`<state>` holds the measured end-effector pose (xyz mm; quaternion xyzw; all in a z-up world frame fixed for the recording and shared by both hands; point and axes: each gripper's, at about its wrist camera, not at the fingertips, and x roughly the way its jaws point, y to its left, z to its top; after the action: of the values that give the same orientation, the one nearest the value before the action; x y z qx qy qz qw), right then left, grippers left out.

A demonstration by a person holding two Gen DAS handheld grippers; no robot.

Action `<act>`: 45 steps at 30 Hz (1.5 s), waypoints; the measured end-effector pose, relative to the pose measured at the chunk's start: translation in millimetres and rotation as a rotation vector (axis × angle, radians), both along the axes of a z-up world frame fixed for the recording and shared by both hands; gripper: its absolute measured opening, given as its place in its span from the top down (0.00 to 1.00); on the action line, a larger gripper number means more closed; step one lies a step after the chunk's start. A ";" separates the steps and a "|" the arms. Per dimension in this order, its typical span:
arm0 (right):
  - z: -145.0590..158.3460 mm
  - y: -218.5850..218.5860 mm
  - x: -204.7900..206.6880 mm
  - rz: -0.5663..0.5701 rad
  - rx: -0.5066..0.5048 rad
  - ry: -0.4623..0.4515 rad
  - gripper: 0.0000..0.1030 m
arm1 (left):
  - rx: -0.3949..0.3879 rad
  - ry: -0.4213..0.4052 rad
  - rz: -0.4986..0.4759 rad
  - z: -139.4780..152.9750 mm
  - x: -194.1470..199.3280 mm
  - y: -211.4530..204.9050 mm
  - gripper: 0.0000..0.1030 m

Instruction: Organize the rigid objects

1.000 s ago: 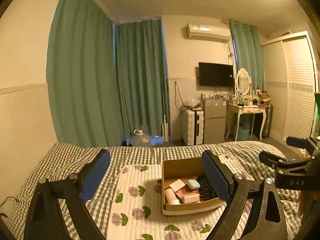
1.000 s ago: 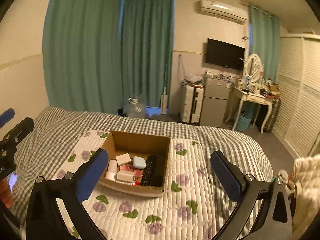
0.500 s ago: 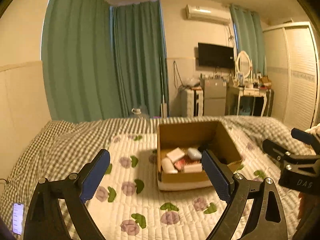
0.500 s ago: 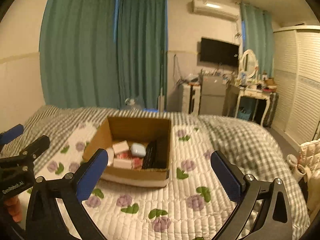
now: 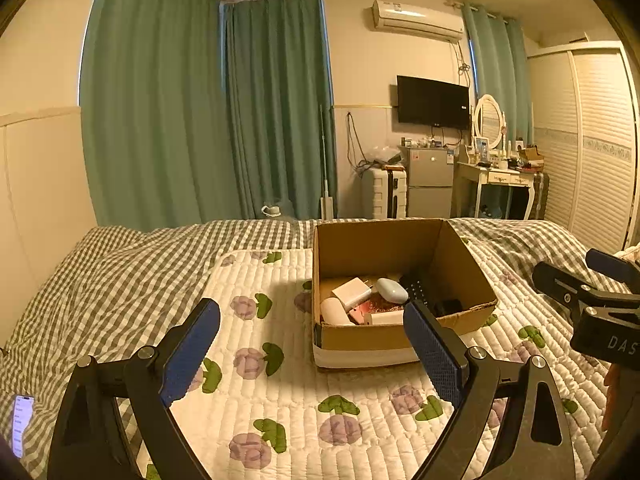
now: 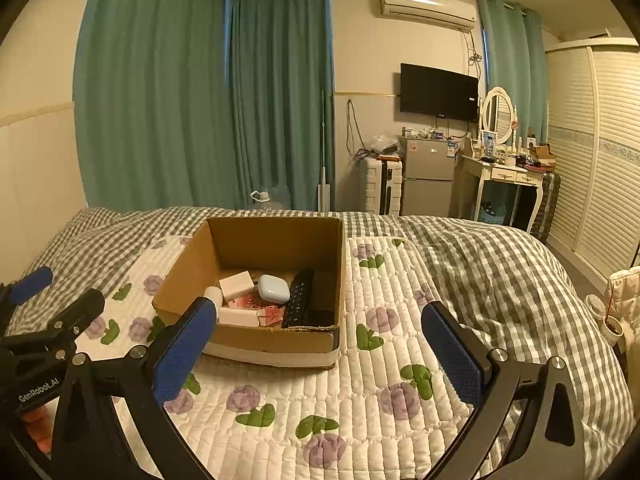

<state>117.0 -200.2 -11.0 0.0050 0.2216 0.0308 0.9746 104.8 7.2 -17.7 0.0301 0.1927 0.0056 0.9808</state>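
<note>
An open cardboard box sits on a quilted floral mat on the bed. It holds a white charger block, a pale blue earbud case, a black remote, a white tube and a pink packet. My left gripper is open and empty, just short of the box's near wall. My right gripper is open and empty in front of the box. Each gripper shows at the edge of the other view.
The floral mat lies over a grey checked duvet. A phone lies on the bed at the far left. Beyond the bed stand green curtains, a small fridge, a suitcase and a dressing table.
Both grippers have dropped lower and moved closer to the box, which now looks larger and nearer. Both stay open and empty.
</note>
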 end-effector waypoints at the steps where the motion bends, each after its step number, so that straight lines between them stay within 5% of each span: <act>1: 0.9 0.2 -0.6 0.001 0.001 -0.001 0.00 | 0.000 -0.002 0.003 0.3 -0.2 0.1 0.08; 45: -6.8 1.8 3.4 -0.004 -0.017 0.028 0.00 | -0.007 0.014 -0.009 -2.2 0.1 0.8 0.08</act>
<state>120.4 -198.4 -17.7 -0.0022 0.2357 0.0268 0.9715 105.0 8.1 -19.8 0.0274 0.1995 0.0004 0.9795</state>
